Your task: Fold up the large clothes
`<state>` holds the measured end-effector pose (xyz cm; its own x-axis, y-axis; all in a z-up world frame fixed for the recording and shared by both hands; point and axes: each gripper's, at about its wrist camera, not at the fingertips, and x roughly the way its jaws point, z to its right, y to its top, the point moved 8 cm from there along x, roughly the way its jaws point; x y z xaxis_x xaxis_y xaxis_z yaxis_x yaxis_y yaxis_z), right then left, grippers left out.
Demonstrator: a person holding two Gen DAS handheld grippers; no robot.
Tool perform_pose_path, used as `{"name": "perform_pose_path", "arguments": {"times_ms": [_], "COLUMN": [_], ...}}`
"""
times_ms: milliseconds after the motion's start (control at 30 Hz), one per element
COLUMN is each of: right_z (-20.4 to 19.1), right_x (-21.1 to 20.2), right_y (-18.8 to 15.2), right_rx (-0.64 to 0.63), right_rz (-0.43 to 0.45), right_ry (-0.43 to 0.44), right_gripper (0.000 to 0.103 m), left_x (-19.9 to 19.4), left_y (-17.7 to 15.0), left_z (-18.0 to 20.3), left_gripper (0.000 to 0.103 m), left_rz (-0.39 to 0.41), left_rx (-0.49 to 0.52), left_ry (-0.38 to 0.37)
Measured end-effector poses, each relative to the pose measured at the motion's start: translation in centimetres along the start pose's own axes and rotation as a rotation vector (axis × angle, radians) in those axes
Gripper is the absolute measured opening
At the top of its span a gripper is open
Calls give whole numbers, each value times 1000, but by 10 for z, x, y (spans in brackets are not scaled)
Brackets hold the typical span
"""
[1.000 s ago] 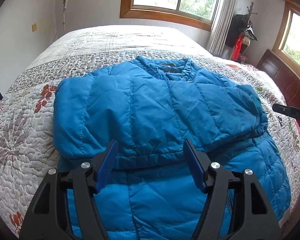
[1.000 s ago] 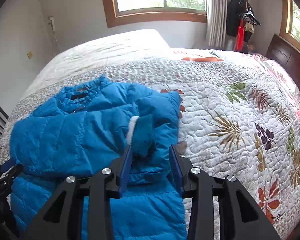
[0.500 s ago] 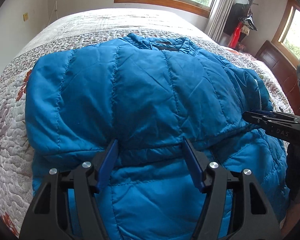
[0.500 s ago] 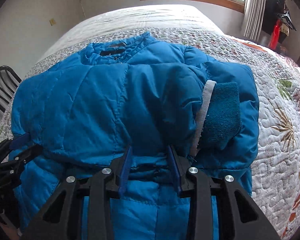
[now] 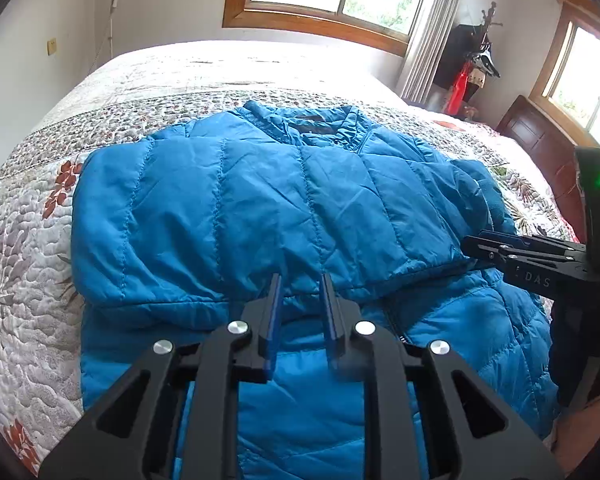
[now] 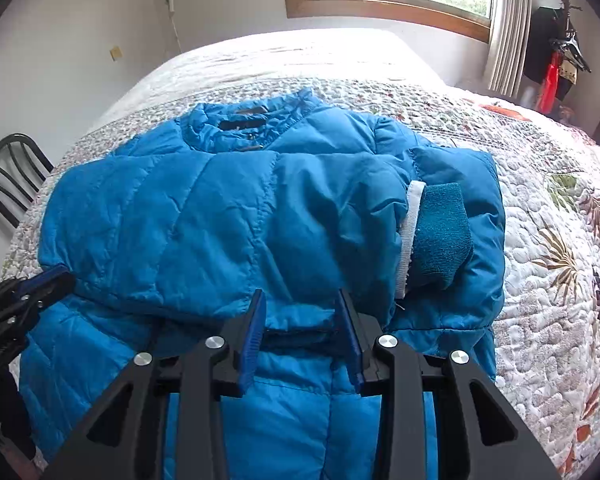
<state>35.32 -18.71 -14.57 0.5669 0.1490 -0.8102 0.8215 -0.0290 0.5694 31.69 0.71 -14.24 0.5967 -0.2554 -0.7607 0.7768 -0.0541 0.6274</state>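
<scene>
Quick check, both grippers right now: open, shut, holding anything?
Left gripper: open with a narrow gap, holding nothing, tips at the jacket fold edge.
Right gripper: open, holding nothing, tips at the same fold.

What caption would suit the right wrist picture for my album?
Tongs hover open at the folded edge of a blue puffer jacket spread on a floral quilt.

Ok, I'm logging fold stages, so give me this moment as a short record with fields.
garment: blue puffer jacket, sleeves folded across its front
surface: floral quilt on a bed
cuff: teal knit cuff lies on the jacket's right side
left gripper: fingers narrowed, a gap between them, tips at the folded sleeve's lower edge
right gripper: fingers apart, tips at the same edge
stage: sleeves in, lower half not yet folded up
</scene>
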Motion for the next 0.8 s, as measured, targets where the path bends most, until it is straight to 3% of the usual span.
{"name": "perform_pose_path", "arguments": {"times_ms": [100,267,667,800], "right_z": [-4,-5,-9,-5], "right_x": [5,22,33,28], "right_y": [-2,-8,-11,-8], "right_rx": [-20,-27,-66,-29], "right_rz": [-14,-52,-26,-15], "right_ry": [-9,-20,-79,-38], "right_gripper": [36,36,36,36], "left_x": [16,42,55,51], "left_y": [-6,-16,-20,-21], "left_z": [-2,-10,-9,-9], "left_gripper": [4,0,0,0], "left_rz": [-52,-131,-128,-121], "left_rx": [-24,-66,-45,-33], "left_ry": [-19,-52,-29,-18]}}
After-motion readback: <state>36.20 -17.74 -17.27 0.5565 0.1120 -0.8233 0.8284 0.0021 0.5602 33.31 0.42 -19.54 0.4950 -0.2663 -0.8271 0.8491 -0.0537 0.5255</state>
